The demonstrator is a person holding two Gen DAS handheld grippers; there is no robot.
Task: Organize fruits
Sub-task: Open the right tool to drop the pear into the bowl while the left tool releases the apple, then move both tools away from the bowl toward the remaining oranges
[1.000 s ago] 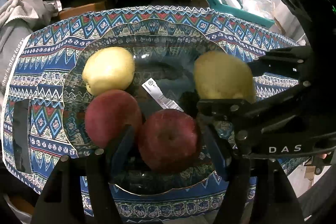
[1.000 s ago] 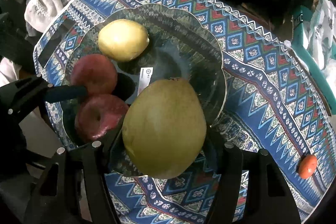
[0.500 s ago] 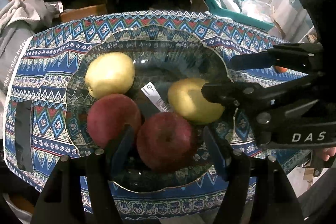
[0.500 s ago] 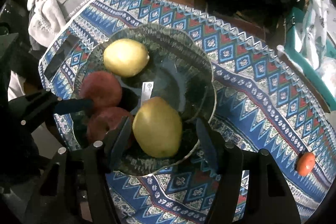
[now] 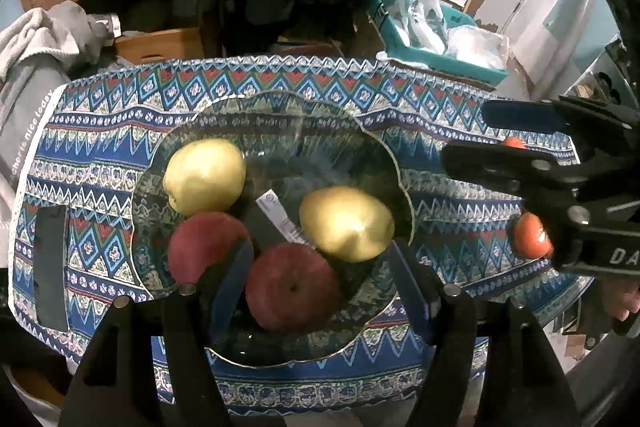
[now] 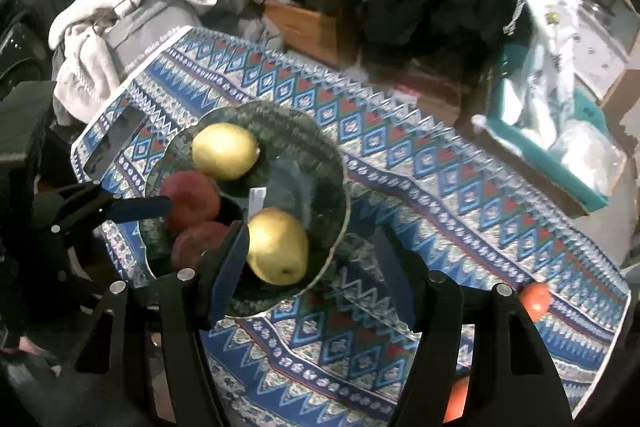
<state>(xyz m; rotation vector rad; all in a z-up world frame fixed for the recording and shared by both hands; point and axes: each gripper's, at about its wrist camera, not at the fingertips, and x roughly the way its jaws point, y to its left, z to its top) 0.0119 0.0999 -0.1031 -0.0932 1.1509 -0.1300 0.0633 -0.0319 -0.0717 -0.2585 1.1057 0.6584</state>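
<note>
Fruit mostly sits in the glass bowl point(image 5: 400, 163): two yellow pears point(image 5: 346, 223) point(image 5: 205, 175) and two red apples point(image 5: 292, 291) point(image 5: 206, 247), apparently touching in a cluster. Left out on the cloth point(image 6: 440, 195), well apart from the bowl, are orange fruits point(image 6: 536, 297), at least two, so I judge the job over half done. Both grippers, left point(image 5: 316, 291) and right point(image 6: 308, 269), hang above with fingers apart and empty. Around the patterned cloth: a grey garment point(image 6: 132, 11), wooden louvred doors, dark hanging coats, a teal bin point(image 5: 436, 57) with bags.
</note>
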